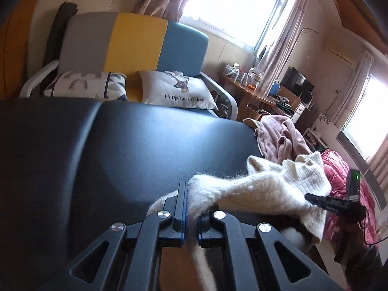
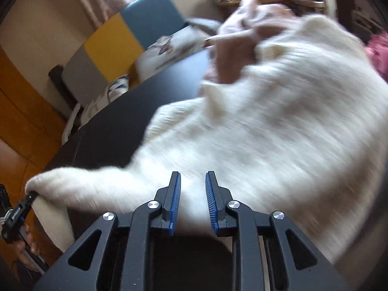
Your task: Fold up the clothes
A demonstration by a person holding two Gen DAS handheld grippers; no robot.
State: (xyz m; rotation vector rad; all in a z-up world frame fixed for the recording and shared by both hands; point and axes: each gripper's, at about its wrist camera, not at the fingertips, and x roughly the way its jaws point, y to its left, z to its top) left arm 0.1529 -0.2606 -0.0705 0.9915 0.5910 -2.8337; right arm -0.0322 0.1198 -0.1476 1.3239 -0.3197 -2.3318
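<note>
A white fuzzy knit sweater [image 1: 266, 189] lies bunched on the right part of a dark table [image 1: 97, 157]. My left gripper [image 1: 190, 194] is shut on one sleeve, which drapes over its right finger and hangs down between the arms. In the right wrist view that sleeve [image 2: 72, 184] stretches left to the left gripper [image 2: 30, 195], which a hand holds. The sweater [image 2: 266, 121] is blurred there and fills most of the view. My right gripper [image 2: 192, 177] stands at the near hem, its pads a little apart with thick white knit pressed between them. It also shows at the sweater's right edge [image 1: 315, 197].
A pink garment [image 1: 278, 138] lies crumpled at the table's far right corner. A magenta quilt [image 1: 339, 174] lies beyond the right edge. Behind the table stands a grey, yellow and blue sofa [image 1: 135, 46] with cushions [image 1: 179, 92]. A cluttered wooden desk [image 1: 254, 89] stands under the window.
</note>
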